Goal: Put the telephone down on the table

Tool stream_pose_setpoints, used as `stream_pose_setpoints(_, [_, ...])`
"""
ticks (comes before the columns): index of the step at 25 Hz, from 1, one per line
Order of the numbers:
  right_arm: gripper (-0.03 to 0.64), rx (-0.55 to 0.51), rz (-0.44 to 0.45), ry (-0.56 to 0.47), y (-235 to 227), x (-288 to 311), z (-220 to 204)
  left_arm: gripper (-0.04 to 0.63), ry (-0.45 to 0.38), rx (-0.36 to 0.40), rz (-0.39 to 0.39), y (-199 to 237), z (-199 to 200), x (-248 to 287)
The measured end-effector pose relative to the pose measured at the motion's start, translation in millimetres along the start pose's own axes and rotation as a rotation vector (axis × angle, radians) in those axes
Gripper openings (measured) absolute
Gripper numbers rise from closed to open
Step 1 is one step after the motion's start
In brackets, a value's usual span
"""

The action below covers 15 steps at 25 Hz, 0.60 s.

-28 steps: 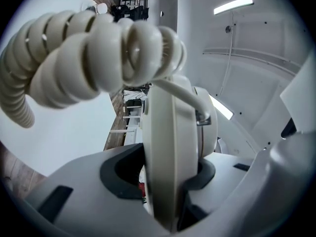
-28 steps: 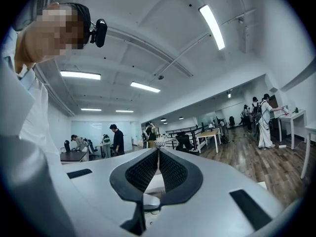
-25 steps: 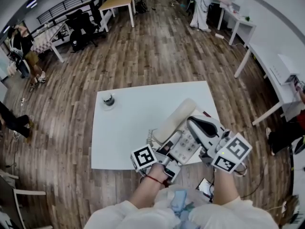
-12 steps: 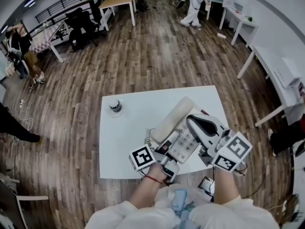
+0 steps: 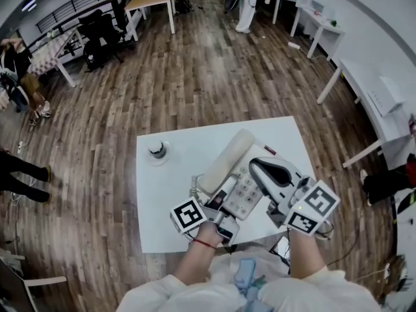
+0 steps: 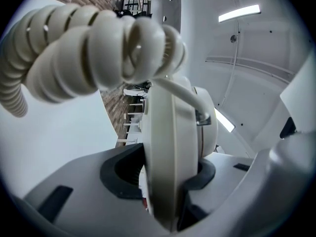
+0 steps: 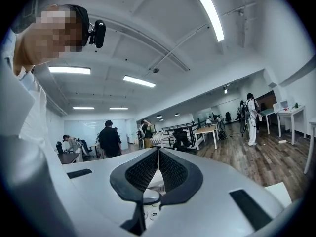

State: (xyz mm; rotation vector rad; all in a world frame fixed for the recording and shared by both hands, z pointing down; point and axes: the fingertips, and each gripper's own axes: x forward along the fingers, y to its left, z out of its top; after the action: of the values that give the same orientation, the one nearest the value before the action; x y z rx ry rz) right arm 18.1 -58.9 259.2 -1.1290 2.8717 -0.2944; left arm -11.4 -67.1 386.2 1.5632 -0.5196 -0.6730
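**A:** Left fingers (image 6: 118,174), state?
**B:** Clamped on the telephone (image 5: 242,188). Thick cream shell sits wedged between both pads, at the end where the coiled cord (image 6: 89,53) plugs in. Medium opening, filled by plastic.
**A:** Right?
**B:** Right fingers (image 7: 140,174) closed pad to pad. Keypad (image 7: 148,212) shows just below them. Could be nipping a thin lip of the base, cannot tell.
**A:** Where's the unit?
**B:** Between left gripper (image 5: 220,214) and right gripper (image 5: 260,169), over the near right part of the white surface (image 5: 188,142). Head view doesn't show whether it touches. Handset (image 5: 227,162) lies on its cradle. Small round pot (image 5: 157,151) is well apart, far left.
**A:** Handling?
**B:** My read: rigid, smooth plastic, light to moderate weight, slippery under pads. Handset only rests on the base, so a tilt could shed it. Cord is springy and will tug. Grip the base edges on both sides, keep it level, don't lift by the handset.
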Motion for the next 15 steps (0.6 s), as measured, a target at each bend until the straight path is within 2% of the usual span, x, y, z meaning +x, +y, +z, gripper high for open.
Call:
stream_pose_setpoints(5, [0.034,0.026,-0.031,0.028,-9,3,-8,0.173,-0.043,-0.012,-0.002,8,16,1])
stream_pose_setpoints(11, [0.034,0.054,-0.018,0.068,-27,4,-22,0.173,-0.098,0.013,0.004,16,29,8])
stream_pose_setpoints(15, [0.034,0.119,-0.003,0.087,-38,10,-36,0.173,-0.147,0.023,0.014,20,36,5])
